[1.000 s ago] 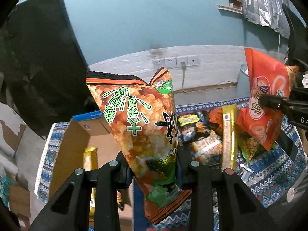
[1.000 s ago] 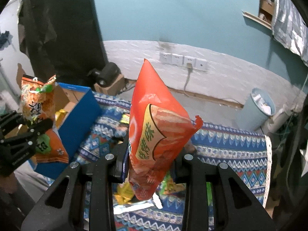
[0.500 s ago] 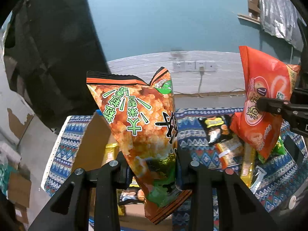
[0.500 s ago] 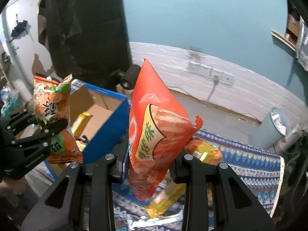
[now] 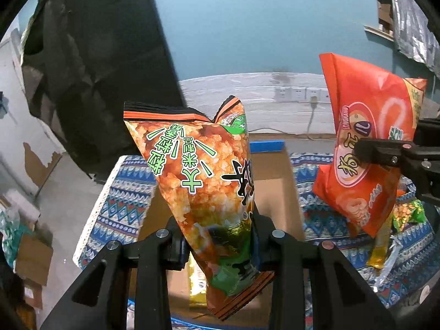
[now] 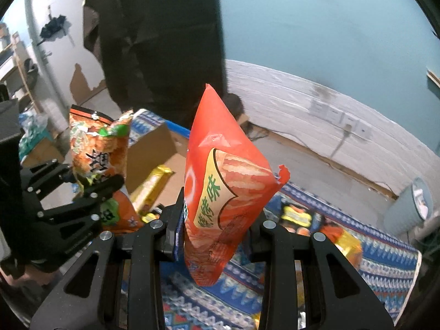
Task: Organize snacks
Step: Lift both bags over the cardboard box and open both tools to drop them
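Observation:
My left gripper (image 5: 217,236) is shut on an orange-and-green rice-cracker bag (image 5: 200,181), held upright above the open cardboard box (image 5: 277,192) with a blue rim. A gold packet (image 5: 196,280) lies inside the box. My right gripper (image 6: 217,233) is shut on a red-orange chip bag (image 6: 225,192), held upright above the patterned cloth to the right of the box. The red bag (image 5: 368,148) shows at the right of the left wrist view. The rice-cracker bag (image 6: 99,151) and the box (image 6: 154,154) show at the left of the right wrist view.
A blue patterned cloth (image 5: 121,206) covers the table. Several loose snack packets (image 6: 297,217) lie on it to the right of the box. A dark hanging sheet (image 5: 96,63) is behind the box. A pale bin (image 6: 409,209) stands on the floor at the right.
Both grippers have swung left with their bags. The left bag is now over the box opening, and the red bag has come closer to the box.

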A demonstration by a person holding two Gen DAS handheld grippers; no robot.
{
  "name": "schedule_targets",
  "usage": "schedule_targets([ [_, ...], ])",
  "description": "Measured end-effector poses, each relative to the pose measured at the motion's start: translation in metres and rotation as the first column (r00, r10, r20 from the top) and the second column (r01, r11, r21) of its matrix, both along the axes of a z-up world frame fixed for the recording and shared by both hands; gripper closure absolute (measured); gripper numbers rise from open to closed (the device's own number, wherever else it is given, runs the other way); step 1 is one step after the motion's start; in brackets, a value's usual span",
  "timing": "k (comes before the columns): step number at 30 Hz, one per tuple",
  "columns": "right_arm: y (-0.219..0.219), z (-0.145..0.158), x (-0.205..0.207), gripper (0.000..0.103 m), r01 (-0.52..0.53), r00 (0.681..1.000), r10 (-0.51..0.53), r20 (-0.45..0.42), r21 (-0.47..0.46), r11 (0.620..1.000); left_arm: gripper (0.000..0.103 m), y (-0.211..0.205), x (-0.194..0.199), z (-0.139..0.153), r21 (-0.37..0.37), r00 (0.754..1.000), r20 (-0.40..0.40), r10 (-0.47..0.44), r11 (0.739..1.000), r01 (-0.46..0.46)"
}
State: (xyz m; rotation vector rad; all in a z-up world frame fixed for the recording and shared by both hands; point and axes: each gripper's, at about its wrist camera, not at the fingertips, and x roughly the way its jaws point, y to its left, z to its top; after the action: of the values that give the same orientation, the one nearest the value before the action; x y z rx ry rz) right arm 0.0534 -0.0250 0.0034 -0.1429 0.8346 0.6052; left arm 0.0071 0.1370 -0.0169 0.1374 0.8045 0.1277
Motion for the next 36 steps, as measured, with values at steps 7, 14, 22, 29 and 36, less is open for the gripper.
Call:
schedule_targets([
  [7, 0.046, -0.008, 0.006, 0.072, -0.073, 0.997, 0.073, -0.038, 0.014, 0.997, 0.068, 0.036, -0.002, -0.009, 0.008, 0.998, -0.021, 0.064, 0.998, -0.064],
  [14, 0.08, -0.027, 0.013, 0.072, -0.121, 0.989, 0.12, -0.09, -0.004, 0.993, 0.068, 0.058, 0.002, -0.023, 0.014, 0.993, -0.048, 0.109, 0.994, -0.109],
  [22, 0.098, -0.042, 0.011, 0.071, -0.151, 0.976, 0.15, -0.155, 0.004, 0.988, 0.068, 0.075, 0.005, -0.042, -0.005, 0.983, -0.107, 0.15, 0.989, -0.151],
  [29, 0.101, -0.045, 0.007, 0.03, -0.129, 0.98, 0.125, -0.153, -0.016, 0.991, 0.059, 0.073, 0.004, -0.039, 0.026, 0.98, -0.113, 0.165, 0.986, -0.163],
  [36, 0.083, -0.034, 0.009, 0.027, -0.078, 0.99, 0.075, -0.12, -0.015, 0.997, 0.035, 0.071, 0.003, -0.033, 0.051, 0.98, -0.085, 0.179, 0.983, -0.175],
])
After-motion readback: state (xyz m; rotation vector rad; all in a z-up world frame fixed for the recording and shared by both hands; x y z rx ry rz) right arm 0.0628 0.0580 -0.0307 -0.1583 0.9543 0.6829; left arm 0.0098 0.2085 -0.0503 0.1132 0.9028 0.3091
